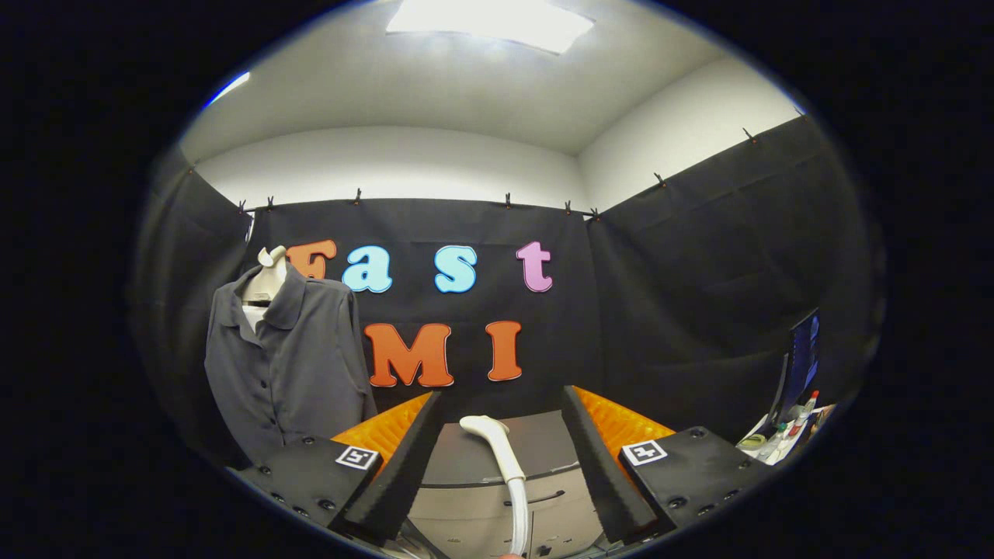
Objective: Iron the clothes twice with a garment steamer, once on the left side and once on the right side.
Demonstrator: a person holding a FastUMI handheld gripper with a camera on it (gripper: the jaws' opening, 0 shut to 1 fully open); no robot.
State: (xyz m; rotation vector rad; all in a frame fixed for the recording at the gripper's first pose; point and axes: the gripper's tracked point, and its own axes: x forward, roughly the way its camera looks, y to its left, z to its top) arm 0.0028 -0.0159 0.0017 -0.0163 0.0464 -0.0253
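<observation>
Gripper (501,435) fingers spread wide apart, nothing held between them. Between the fingers, a little ahead and not touching either: white curved plastic garment-steamer head (491,439), upright on its pale ribbed hose (519,516), which drops out of sight at the near edge. Steamer head stands in front of a grey rounded cabinet-like unit (481,466) with a flat top; a dark slot handle shows on the unit's front face. Far left, well apart from the fingers: dark grey button-front collared shirt (283,365) hanging on a cream mannequin form (266,281), front facing the gripper, collar open, placket buttoned lower down. Black cloth wall behind shirt and unit. Far right, low: a cluttered surface with small bottles (788,435), one with a red cap, beside a dark upright screen (800,361); contents too small to tell further. Ceiling light panel (491,23) lit overhead.
</observation>
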